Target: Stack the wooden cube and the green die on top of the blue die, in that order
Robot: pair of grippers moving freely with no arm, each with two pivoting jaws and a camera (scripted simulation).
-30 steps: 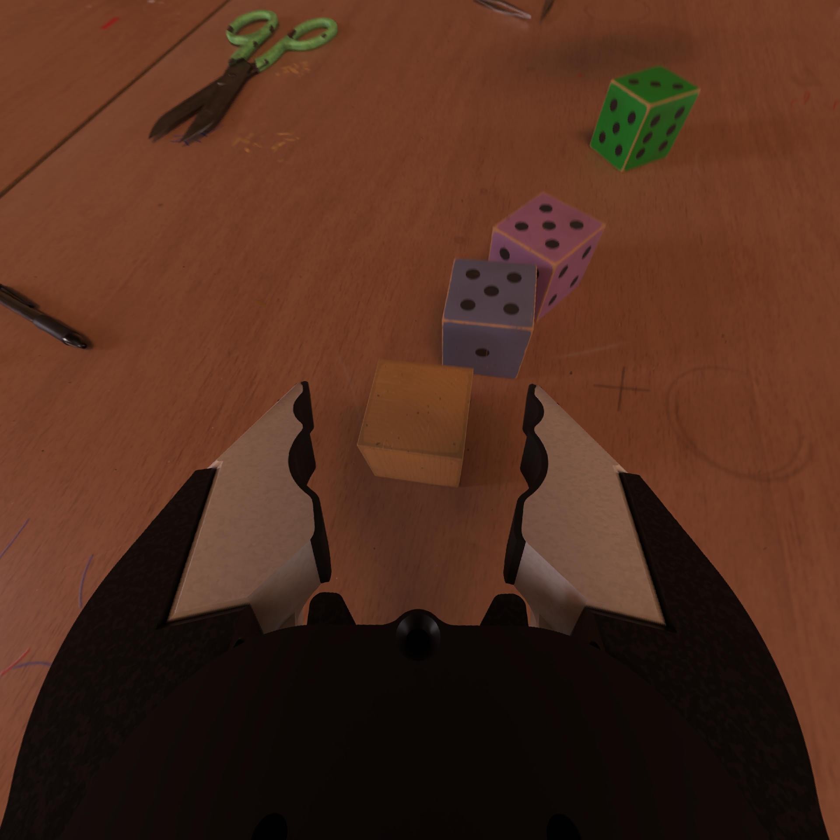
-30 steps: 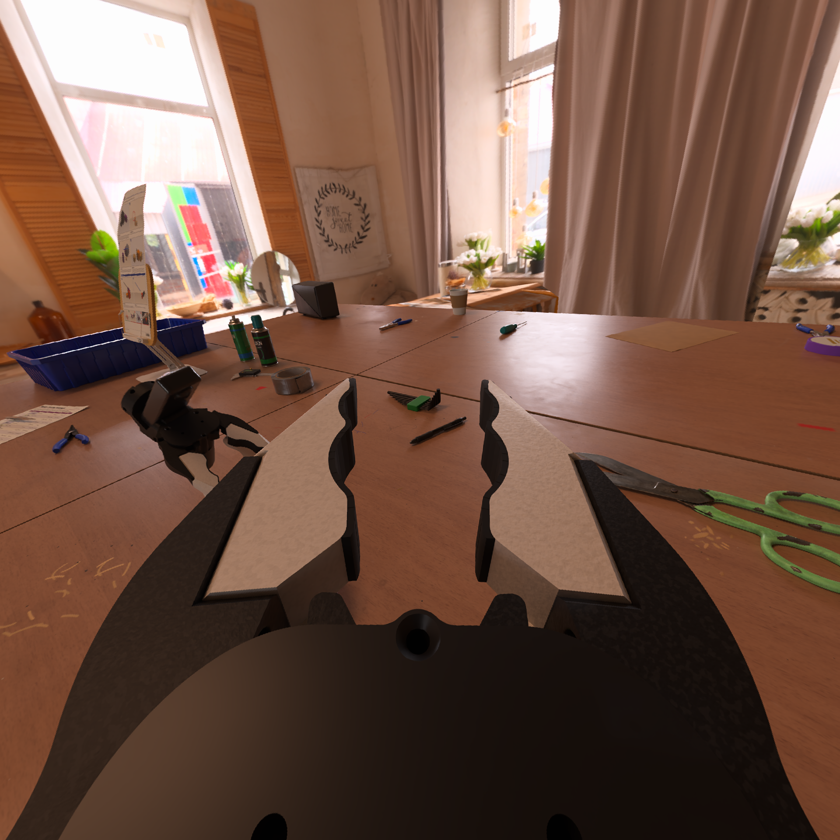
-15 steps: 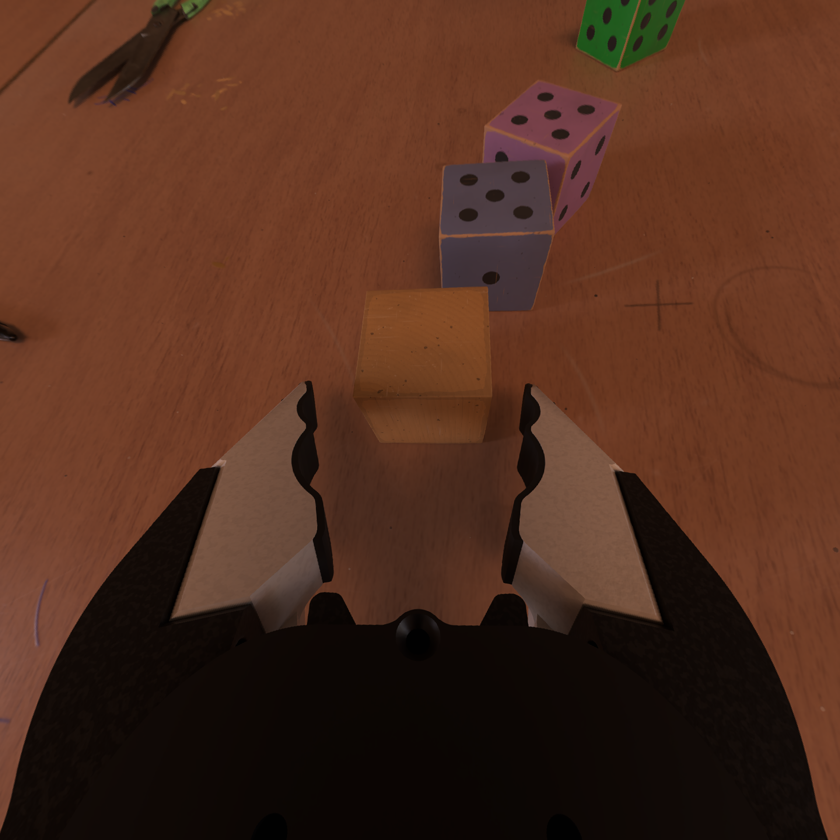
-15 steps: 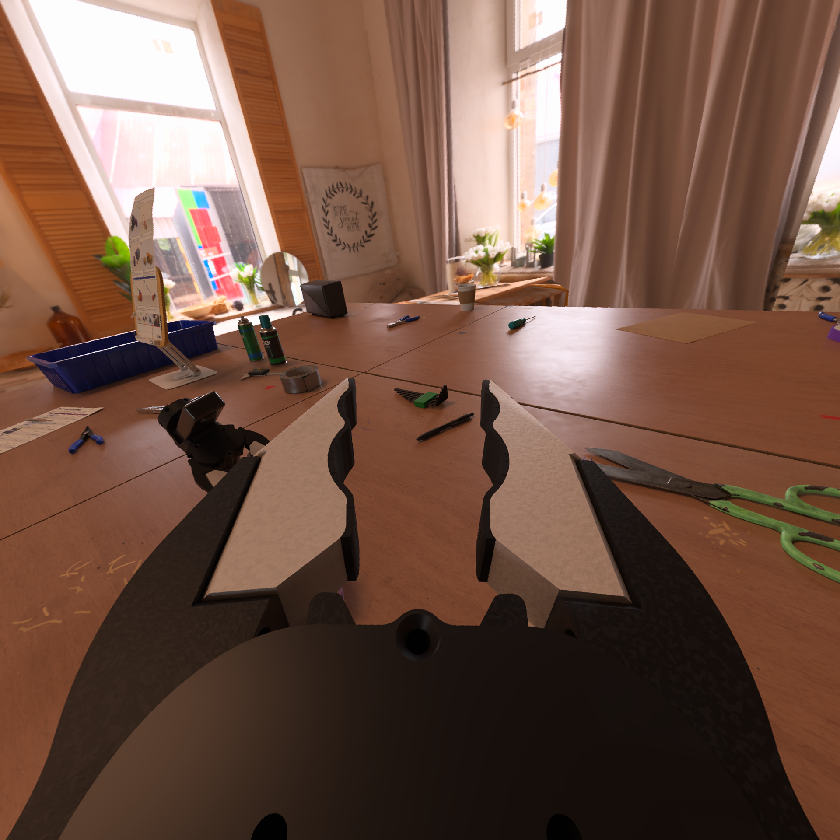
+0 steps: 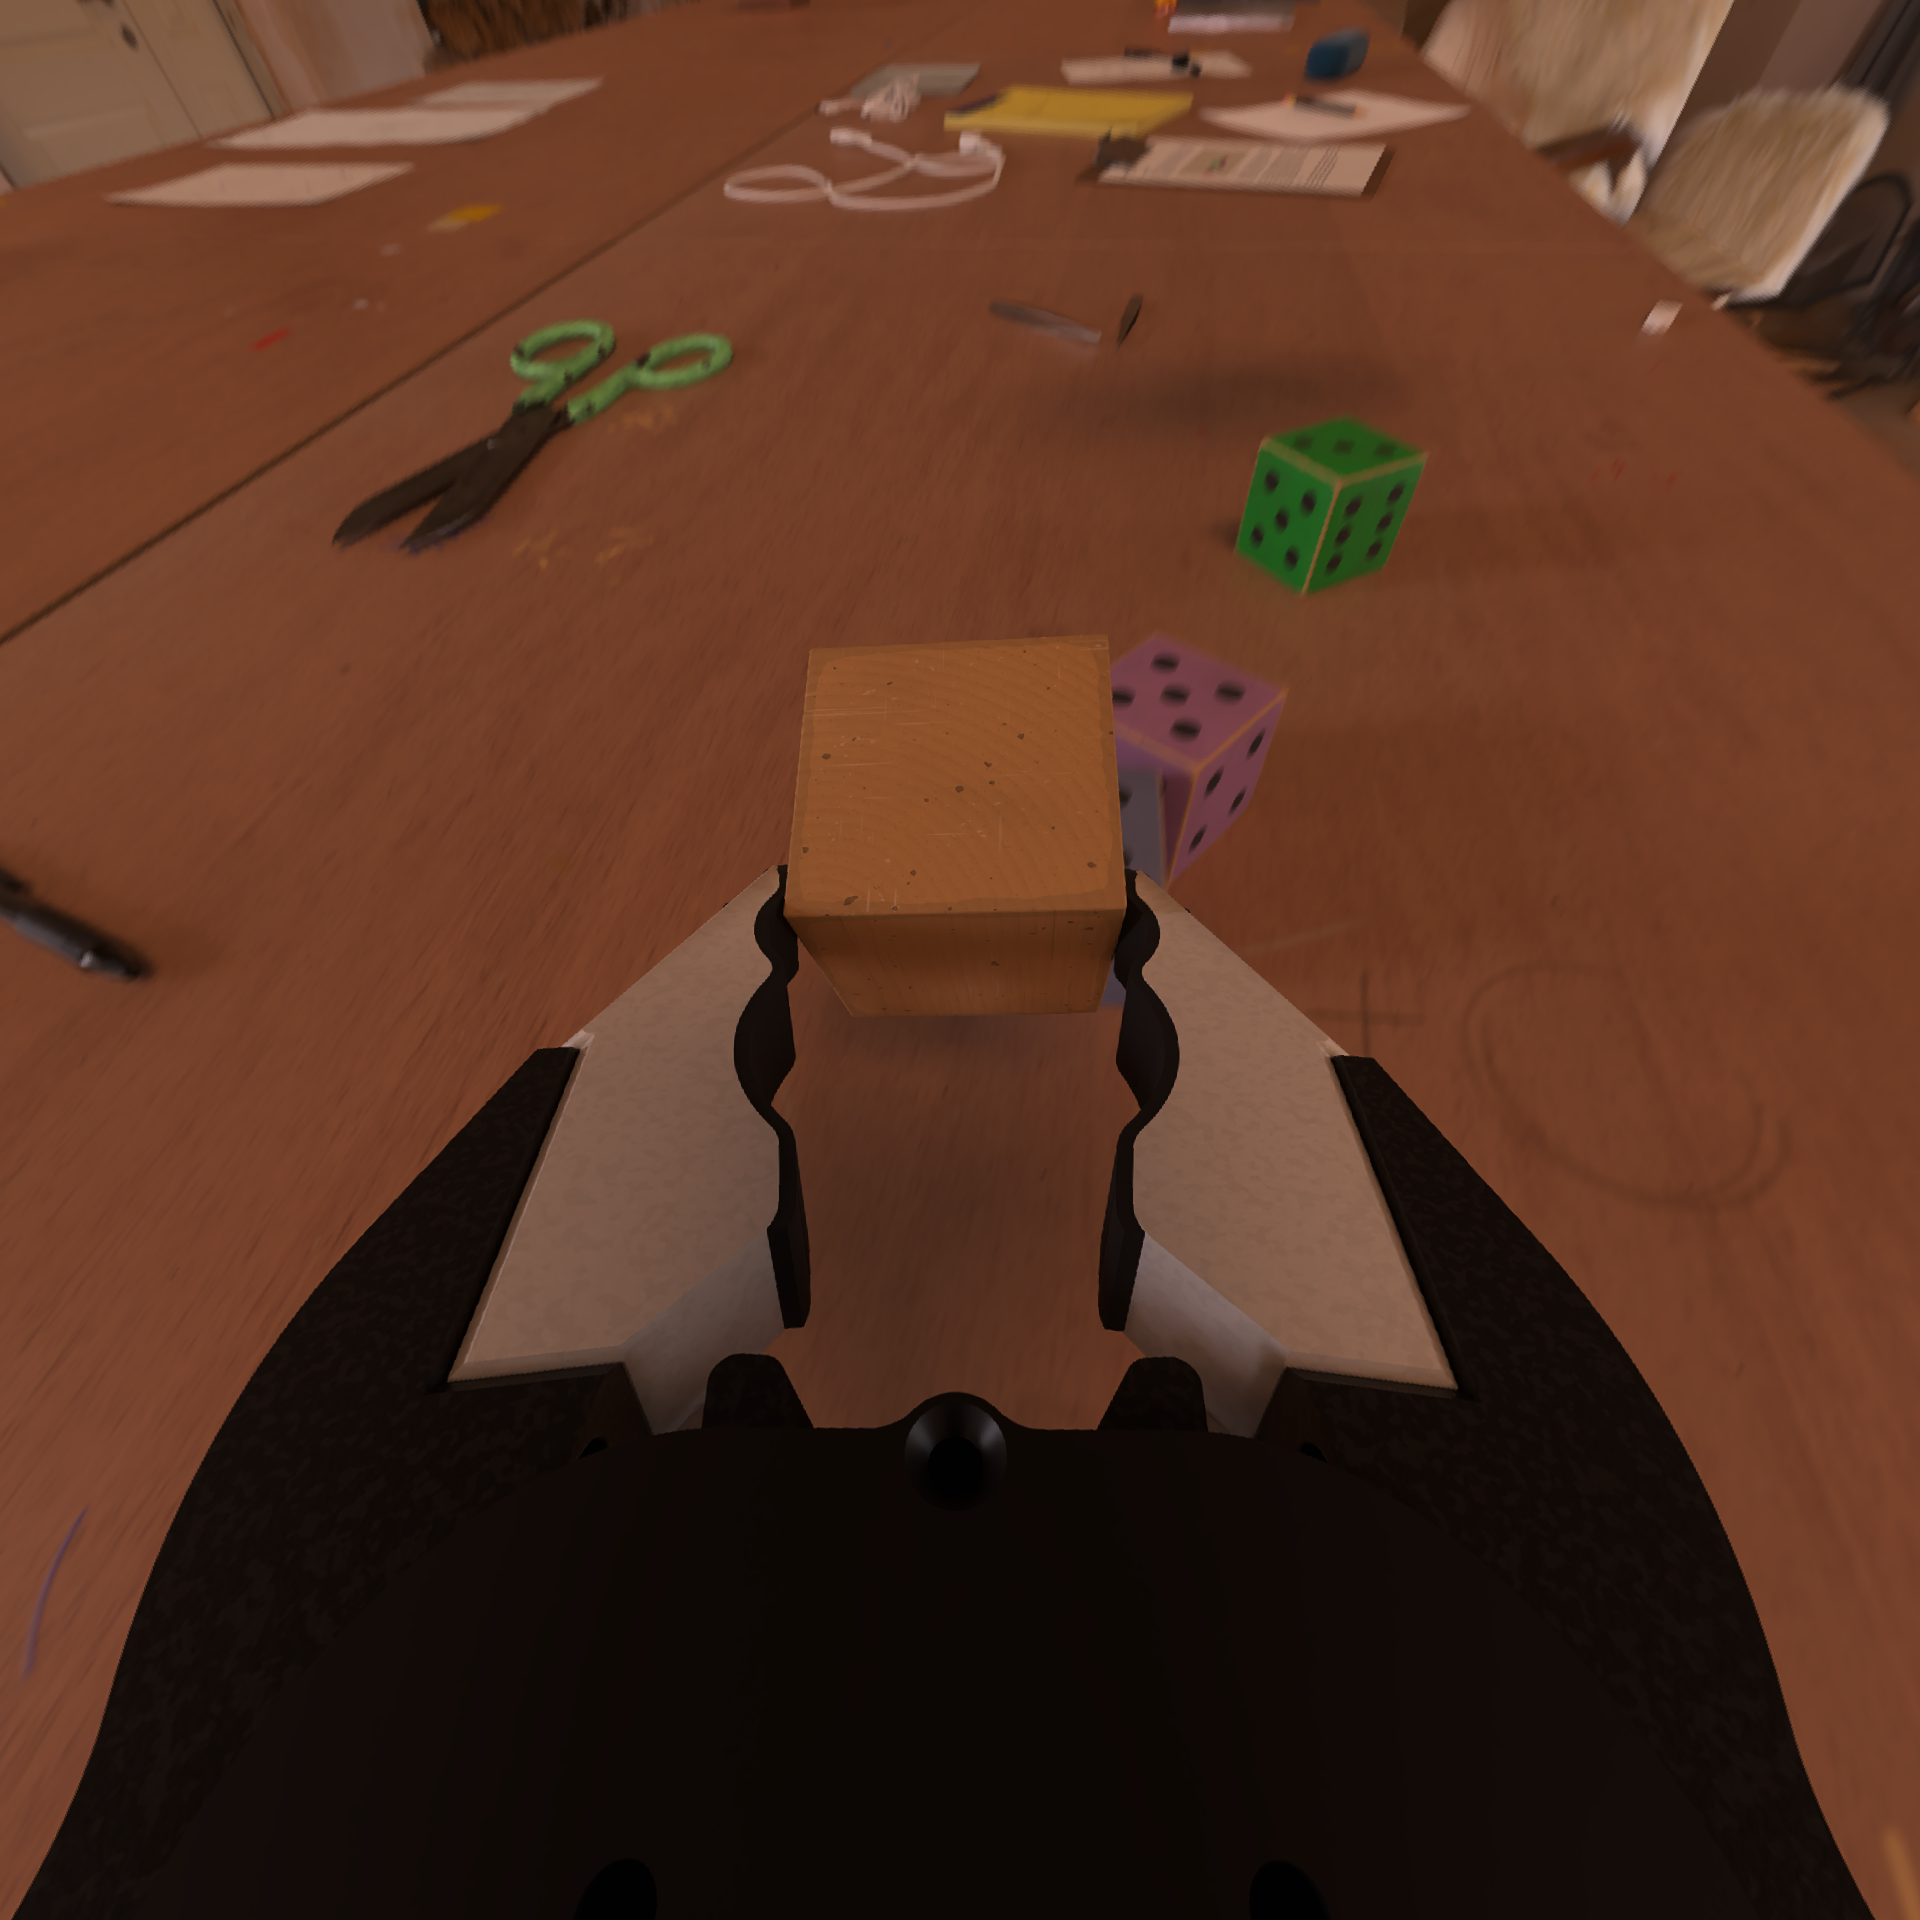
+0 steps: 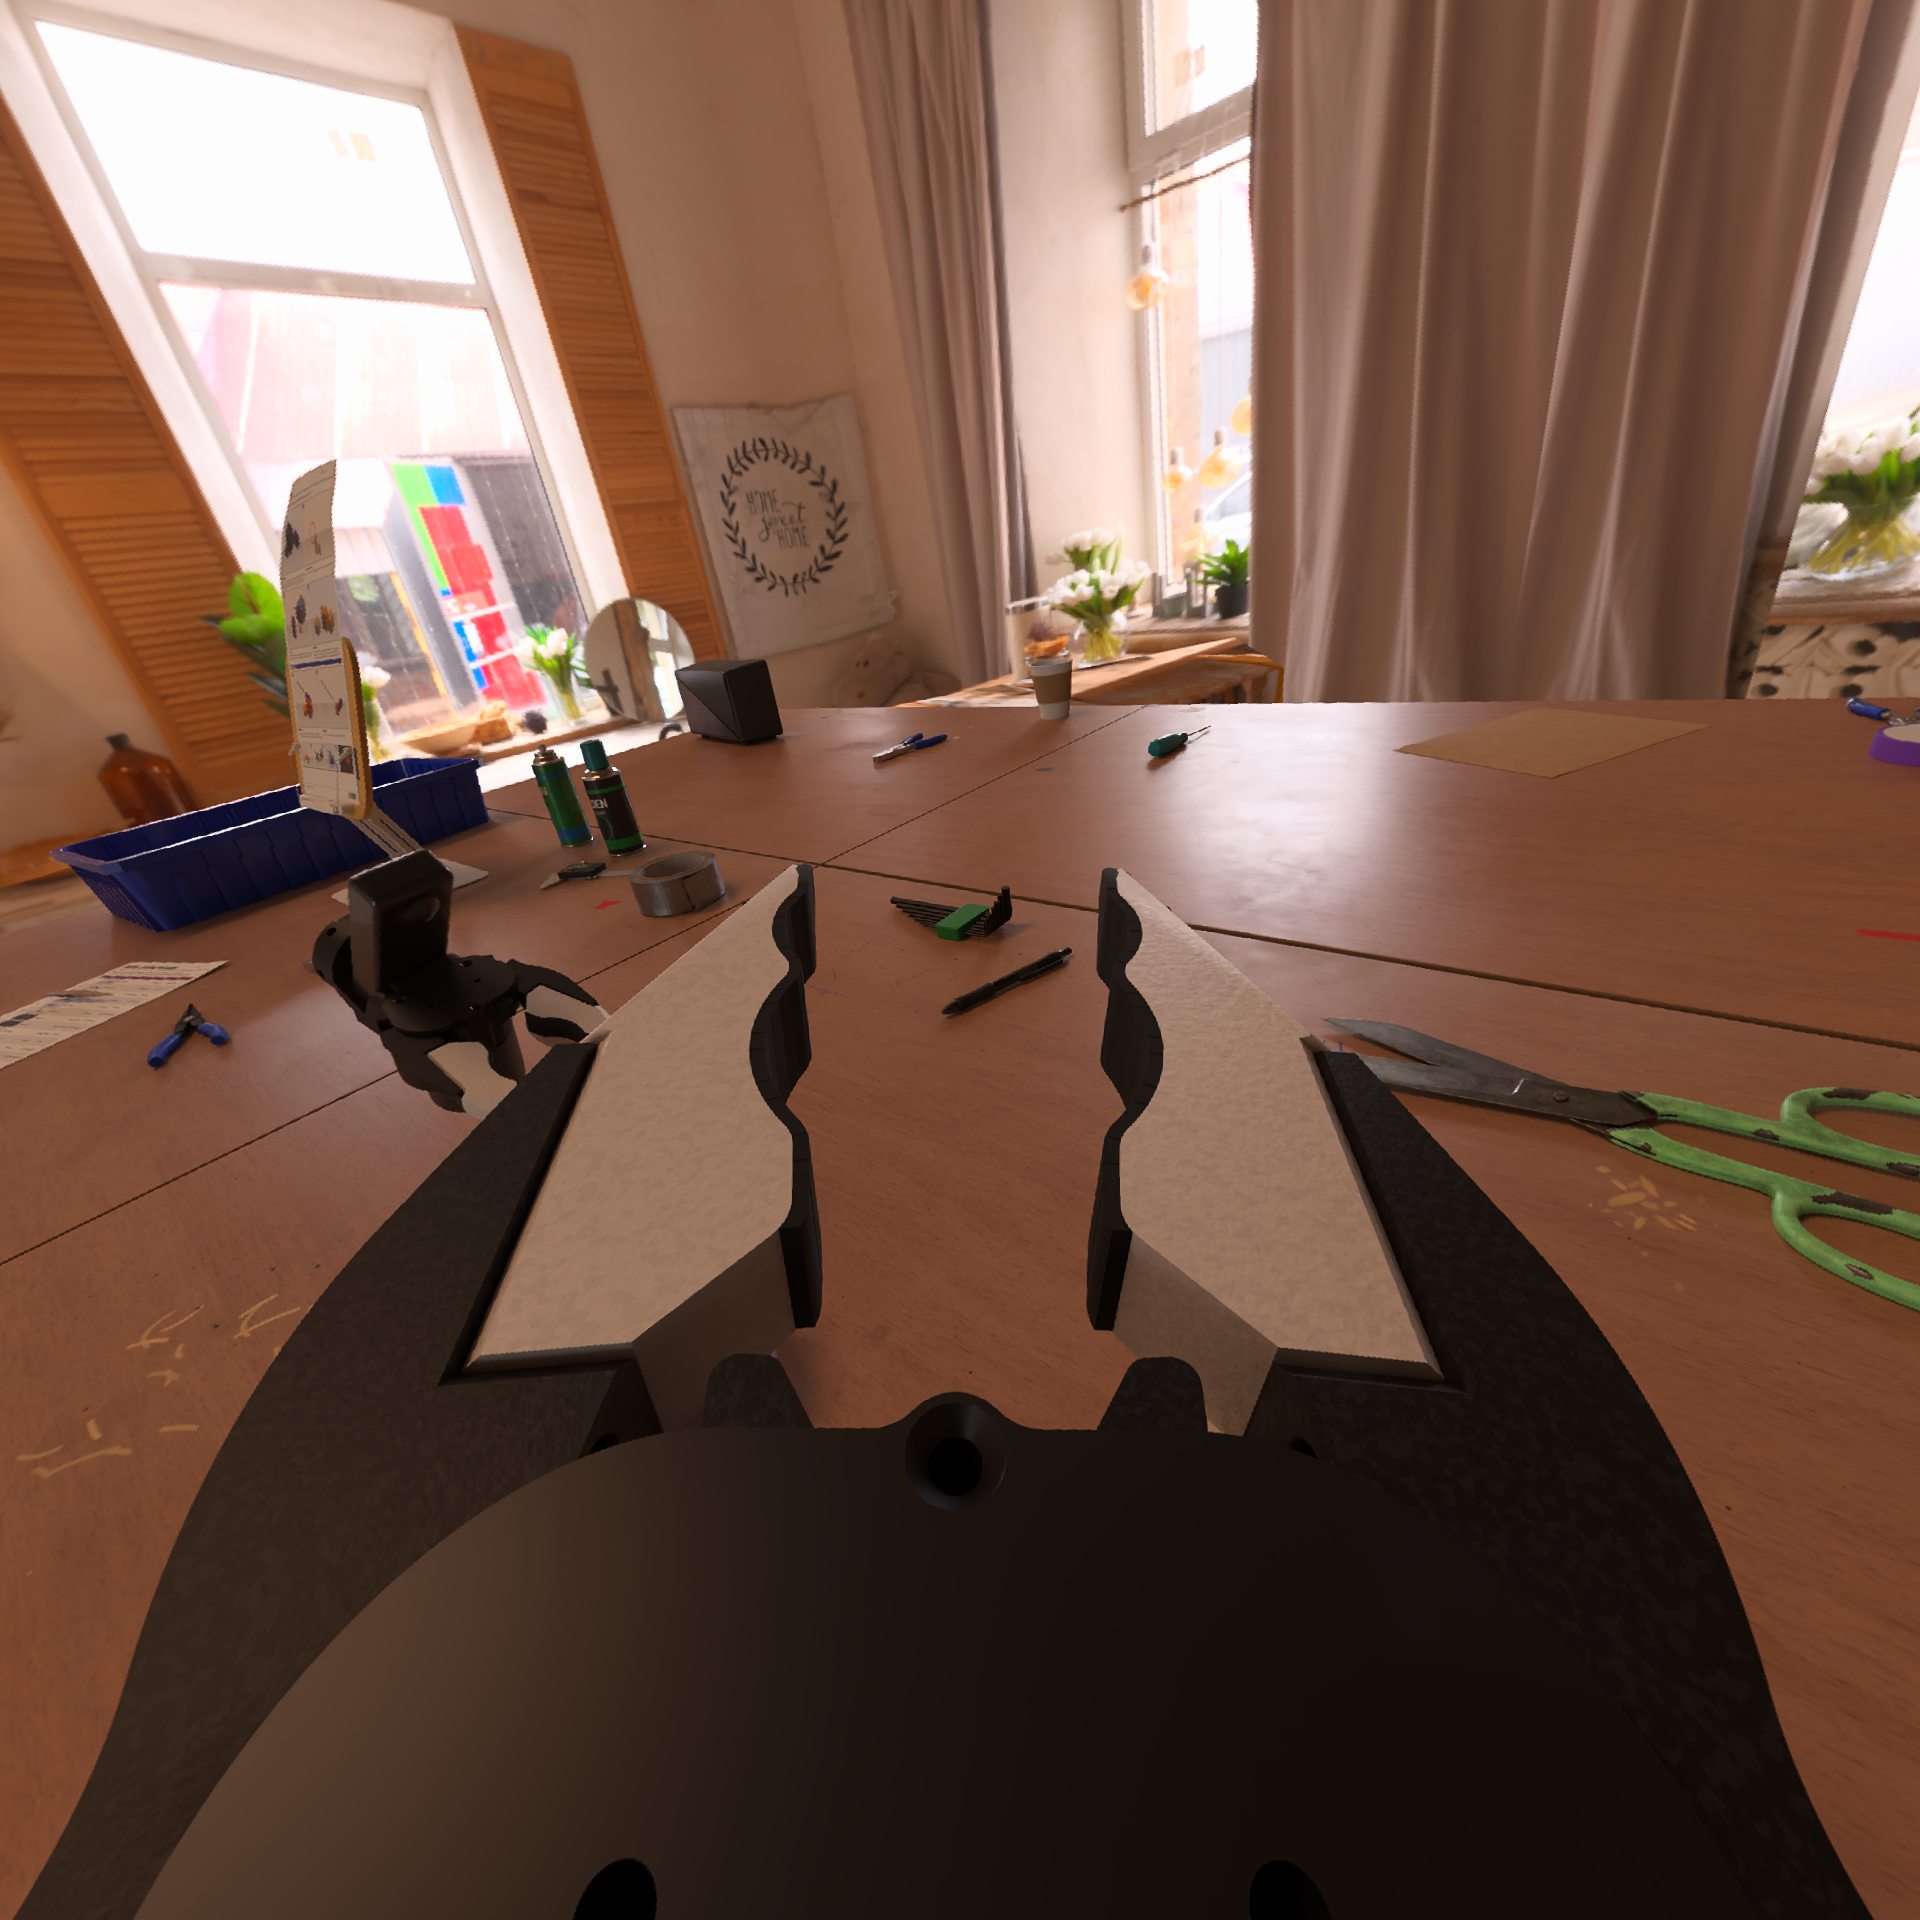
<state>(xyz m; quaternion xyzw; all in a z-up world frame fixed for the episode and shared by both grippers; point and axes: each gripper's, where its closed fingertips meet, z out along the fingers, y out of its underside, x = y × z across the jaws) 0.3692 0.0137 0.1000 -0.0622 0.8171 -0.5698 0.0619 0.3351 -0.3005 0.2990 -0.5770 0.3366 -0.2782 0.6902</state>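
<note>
While the left gripper [image 5: 956, 914] holds the wooden cube [image 5: 954, 800] between its 2 fingertips, closed only as far as the cube's width, the cube seems to be lifted clear of the table [image 5: 416, 831], though the blur makes this hard to confirm. I judge that the first step, the pick-up of the cube, is done, and the placing is still to come.

Just behind the cube, at its right edge, only a thin strip of the blue die [image 5: 1138, 821] shows; the rest is hidden by the cube. Nothing rests on it as far as I can see. A purple die [image 5: 1195, 748] stands just beside it, a little farther and to the right. The green die [image 5: 1330, 504] sits alone, farther away and to the right, well apart from the others, so the second stacking step has not begun.

The right gripper [image 6: 956, 883] is partly open and holds nothing; it hangs above the table, with the left gripper visible to its left.

Counting what is clear: 2 grippers, 1 wooden cube, 3 dice (1 blue, 1 purple, 1 green). On the far left lies 1 pair of green-handled scissors [image 5: 540, 426], and at the near left edge 1 dark pen [image 5: 73, 935]. Of the 2 things to stack, 0 are in place so far.
</note>
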